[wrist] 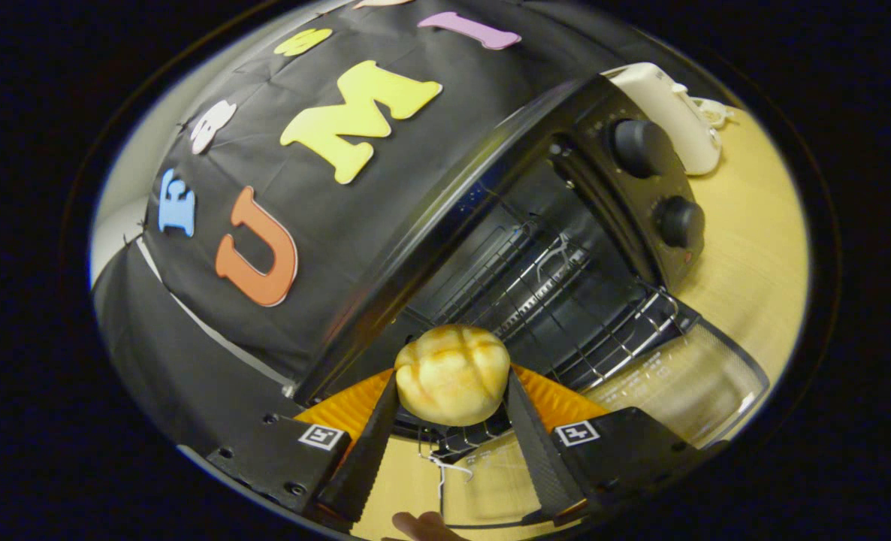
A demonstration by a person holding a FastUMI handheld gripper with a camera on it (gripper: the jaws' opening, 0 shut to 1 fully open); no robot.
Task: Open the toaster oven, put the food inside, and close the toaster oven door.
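Both fingers of the gripper (pixel 451 391) press on a bread bun (pixel 451 373), held at the mouth of the open toaster oven (pixel 566 225). Wire rack (pixel 536 293) lies just beyond; glass door (pixel 686 376) hangs down over the table (pixel 746 248).

Dim, tilted fisheye view, edges strongly bent; bright wooden table (pixel 753 248).

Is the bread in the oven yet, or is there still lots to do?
Not yet. Done: the toaster oven is open, its glass door folded down, wire rack showing. In hand: the gripper squeezes the bread bun between both fingers, just in front of the opening. Left: set the bun on the rack, let go, and shut the door.
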